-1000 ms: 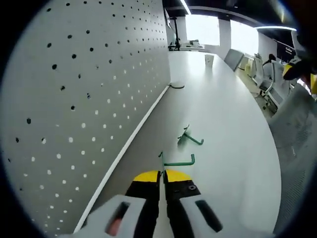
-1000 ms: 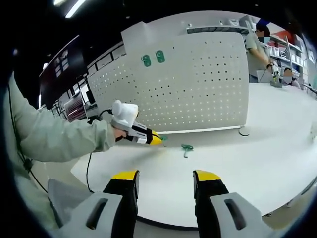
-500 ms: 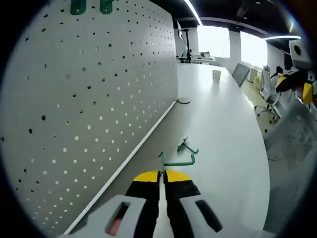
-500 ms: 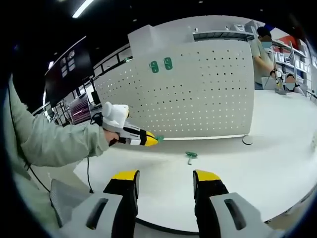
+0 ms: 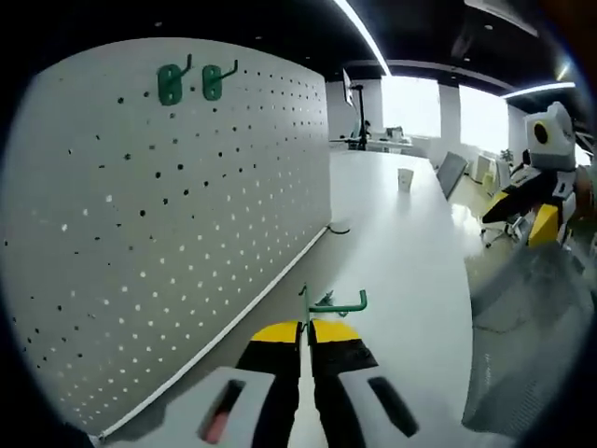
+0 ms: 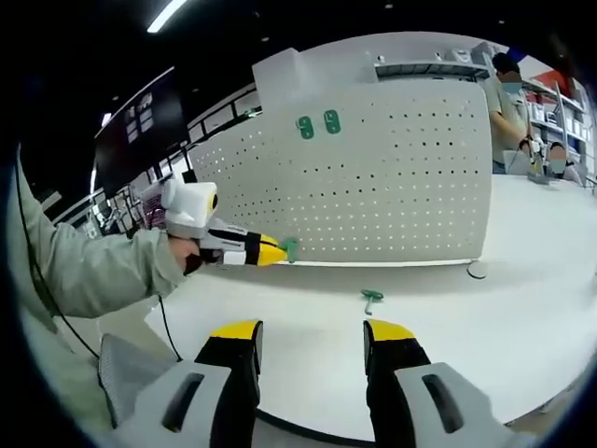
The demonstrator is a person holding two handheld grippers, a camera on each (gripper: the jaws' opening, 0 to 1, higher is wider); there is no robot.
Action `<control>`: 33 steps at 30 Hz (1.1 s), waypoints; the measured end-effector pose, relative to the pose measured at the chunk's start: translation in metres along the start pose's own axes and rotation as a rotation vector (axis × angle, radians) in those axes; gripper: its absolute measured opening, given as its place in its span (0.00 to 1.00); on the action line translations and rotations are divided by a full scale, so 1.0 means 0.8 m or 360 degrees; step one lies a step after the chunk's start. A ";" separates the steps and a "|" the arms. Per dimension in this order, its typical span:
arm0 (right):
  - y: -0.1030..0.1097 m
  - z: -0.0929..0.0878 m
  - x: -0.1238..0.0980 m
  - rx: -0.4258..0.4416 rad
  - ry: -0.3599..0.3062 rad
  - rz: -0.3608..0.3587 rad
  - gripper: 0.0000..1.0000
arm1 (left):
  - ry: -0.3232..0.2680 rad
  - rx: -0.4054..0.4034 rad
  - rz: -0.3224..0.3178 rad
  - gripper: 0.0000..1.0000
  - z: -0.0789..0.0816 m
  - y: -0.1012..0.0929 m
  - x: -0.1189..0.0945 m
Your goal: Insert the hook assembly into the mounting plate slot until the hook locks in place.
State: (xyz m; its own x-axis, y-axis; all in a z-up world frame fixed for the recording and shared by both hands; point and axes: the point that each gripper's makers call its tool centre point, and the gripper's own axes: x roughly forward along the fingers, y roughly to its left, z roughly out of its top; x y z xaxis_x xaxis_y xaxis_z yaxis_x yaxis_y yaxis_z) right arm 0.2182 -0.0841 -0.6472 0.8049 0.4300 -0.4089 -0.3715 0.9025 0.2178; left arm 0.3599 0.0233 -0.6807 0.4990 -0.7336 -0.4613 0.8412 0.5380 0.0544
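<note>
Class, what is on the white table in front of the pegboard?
A green hook lies on the white table before the pegboard, with a small dark ring near the board's foot. What lies behind the pegboard is hidden.

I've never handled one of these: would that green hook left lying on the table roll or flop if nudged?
The green hook looks like thin bent wire, so probably stiff and light. Its angled shape should stop rolling; on the smooth white table it would likely slide.
</note>
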 end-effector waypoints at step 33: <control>0.044 0.079 -0.007 -0.0095 -0.0210 0.0172 0.38 | -0.0575 -0.0317 0.0151 0.03 0.087 -0.058 -0.103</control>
State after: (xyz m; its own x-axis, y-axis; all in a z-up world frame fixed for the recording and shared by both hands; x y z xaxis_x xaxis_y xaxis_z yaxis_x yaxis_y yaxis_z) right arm 0.2302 -0.0562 -0.5811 0.8112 0.5212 -0.2652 -0.4827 0.8528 0.1995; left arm 0.2947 0.0298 -0.5837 0.6430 -0.7563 -0.1202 0.7490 0.6538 -0.1071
